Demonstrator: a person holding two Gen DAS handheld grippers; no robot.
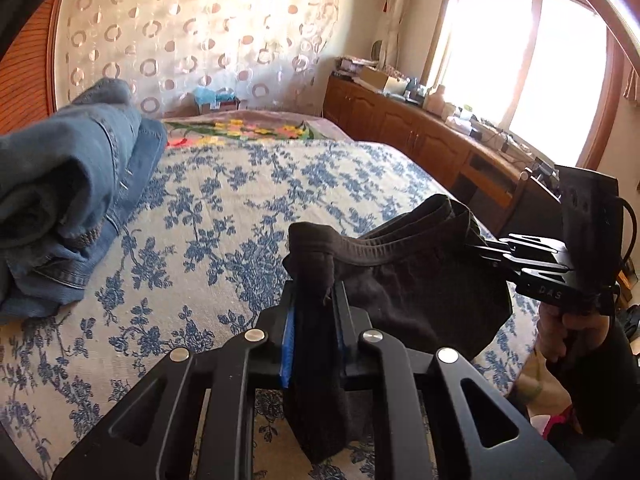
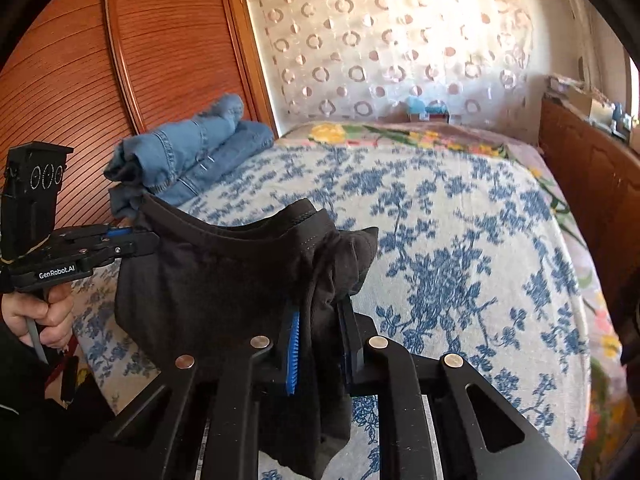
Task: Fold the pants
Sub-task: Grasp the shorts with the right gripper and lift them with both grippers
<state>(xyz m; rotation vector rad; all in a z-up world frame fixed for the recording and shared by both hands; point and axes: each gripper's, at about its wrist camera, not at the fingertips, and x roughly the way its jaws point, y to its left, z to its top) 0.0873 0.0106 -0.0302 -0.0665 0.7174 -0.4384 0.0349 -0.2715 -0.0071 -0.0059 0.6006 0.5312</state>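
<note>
So the black pants are up off the bed right now, hanging by the waistband between the two tongs, with the rest of the fabric drooping below both. The left tongs are pressed together on one end of the waistband, a wad of dark cloth bunched between the blue pads. The right tongs are pinching the other end the same way, cloth stuffed between the pads and trailing down past them. The band sags a bit in the middle, so it isn't pulled taut.

What could go wrong, as I see it: both grips are on bunched-up fabric rather than a flat edge, so one side could slip out if the band gets tugged tight. Also the legs look scrunched, and if they get laid down like that the fold will probably come out lumpy or crooked. Hard to tell how the legs hang, they're mostly hidden under the tongs.

Count-wise: one pair of black pants in the air, two tongs, each held by one hand. One pile of blue jeans sits near the far left edge of the bed, well apart from the black pair; can't tell if it's one pair or more. One blue-flowered bedspread, with one wooden cabinet run under the window.
</note>
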